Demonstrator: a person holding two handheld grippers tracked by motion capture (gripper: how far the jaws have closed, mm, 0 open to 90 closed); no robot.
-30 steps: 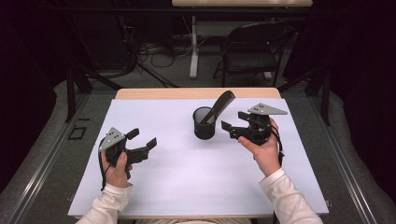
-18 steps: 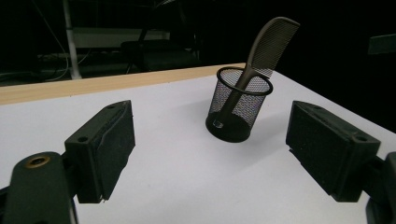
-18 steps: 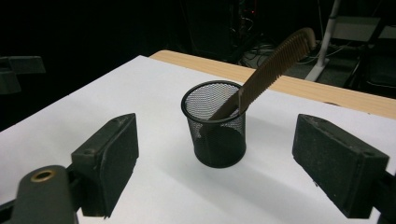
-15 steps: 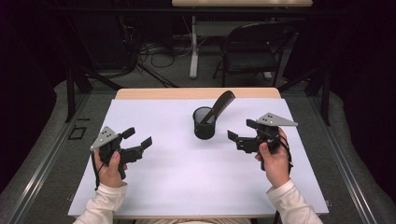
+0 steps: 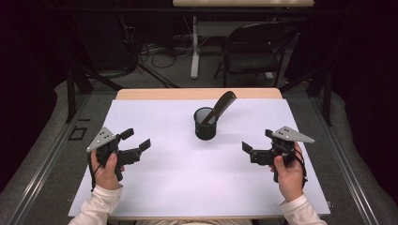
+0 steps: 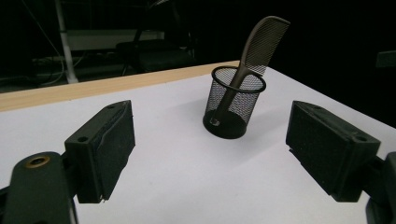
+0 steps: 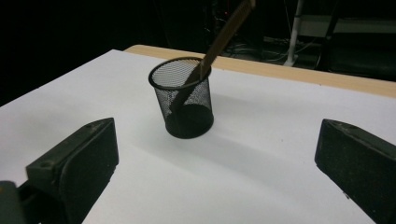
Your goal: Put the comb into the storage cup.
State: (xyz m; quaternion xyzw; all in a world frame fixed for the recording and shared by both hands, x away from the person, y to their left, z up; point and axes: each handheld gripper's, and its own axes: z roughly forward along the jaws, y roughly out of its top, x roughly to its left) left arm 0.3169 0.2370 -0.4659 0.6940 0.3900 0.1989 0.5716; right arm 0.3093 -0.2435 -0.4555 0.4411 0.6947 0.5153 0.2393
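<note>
The counter is lying under the high view, covered by a white sheet, with a strip of bare wood showing along its far edge. Beyond that edge a black chair is standing on the grey floor, near a tangle of cables.

A black wire-mesh cup is standing upright on the white sheet, a little beyond the middle of the counter and roughly between the two hands. A dark comb is sitting in it, handle end down at the bottom of the cup, leaning on the rim and tilting up and away to the right in the high view; its toothed end is sticking well above the rim. In the left claw view the comb is leaning the same way out of the cup.

The left claw is hovering near the counter's left side, gripped in the person's left hand, its jaws standing wide apart with nothing between them. The right claw is hovering near the right side, gripped in the right hand, jaws likewise wide and gripping nothing. Both are pointing inward toward the cup and are well apart from it. White sleeves are showing at the bottom edge.
</note>
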